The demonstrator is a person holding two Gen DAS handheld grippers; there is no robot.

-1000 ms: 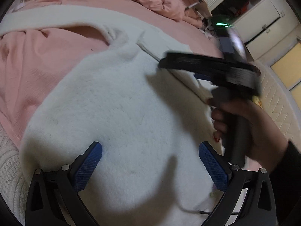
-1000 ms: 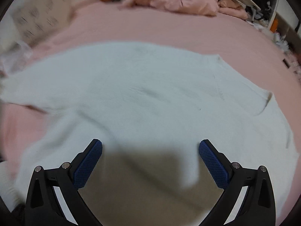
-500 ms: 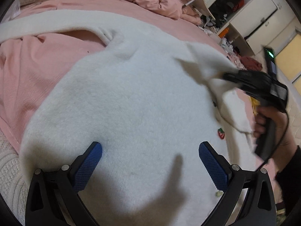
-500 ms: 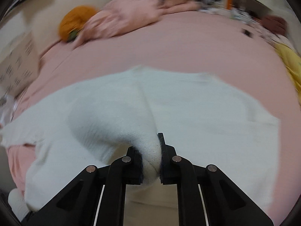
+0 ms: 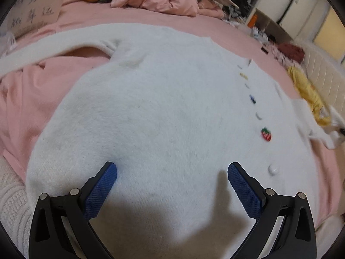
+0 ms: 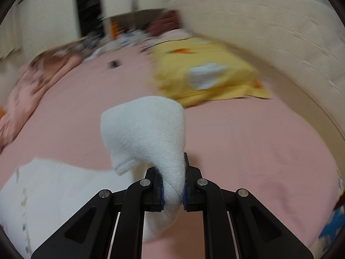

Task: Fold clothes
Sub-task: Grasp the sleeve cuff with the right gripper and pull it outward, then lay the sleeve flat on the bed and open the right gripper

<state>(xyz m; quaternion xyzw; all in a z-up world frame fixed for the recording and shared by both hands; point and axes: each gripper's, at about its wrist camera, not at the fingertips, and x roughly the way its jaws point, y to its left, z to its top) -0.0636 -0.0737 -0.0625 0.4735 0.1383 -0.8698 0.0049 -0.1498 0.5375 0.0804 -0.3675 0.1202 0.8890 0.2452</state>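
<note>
Right gripper (image 6: 173,185) clamps the cardigan (image 5: 163,112) sleeve (image 6: 146,129).
Left gripper (image 5: 172,177) gapes over the cardigan; strawberry button (image 5: 266,133) at 3 o'clock.

Left gripper (image 5: 172,179), the black two-finger one with the blue textured pads (image 5: 101,191), is wide open, fingers spread far apart and angled down, with nothing pinched between them. Both pads show clearly, one on each side of the frame. Right gripper (image 6: 173,185), same black build, is clamped down tight, its blue pads (image 6: 162,191) barely peeking out on either side of the fluffy white knit sleeve (image 6: 148,129) it's squeezing. It points forward and down too, with the linkage arms pulled in close together.
</note>
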